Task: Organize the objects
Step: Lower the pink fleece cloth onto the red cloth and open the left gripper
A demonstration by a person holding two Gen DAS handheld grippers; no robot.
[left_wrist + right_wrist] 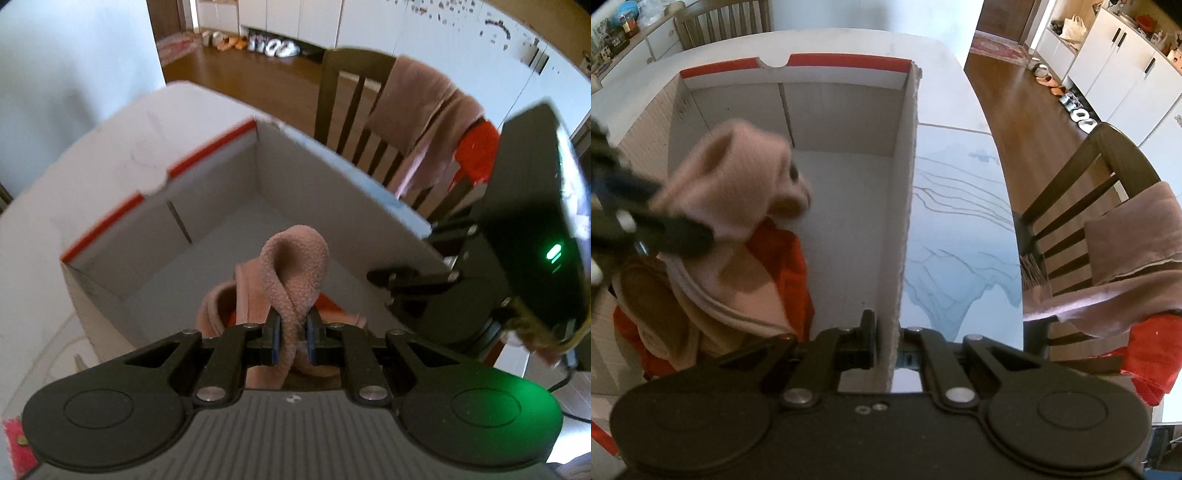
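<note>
My left gripper (294, 338) is shut on a pink fleece garment (291, 273) and holds it over the open white cardboard box (207, 229) with red rim tape. The garment (727, 192) hangs into the box, partly over an orange cloth (783, 266) on the box floor. My right gripper (888, 345) is shut on the box's right wall (905, 221), one finger inside and one outside. The right gripper's body (517, 236) shows at the right of the left wrist view. The left gripper (646, 225) shows blurred at the left of the right wrist view.
The box stands on a white table (956, 229) with a marble pattern. A dark wooden chair (1082, 206) draped with a pink cloth (1134, 240) and a red cloth (1152, 350) stands beside the table. White cabinets and shoes line the far wall.
</note>
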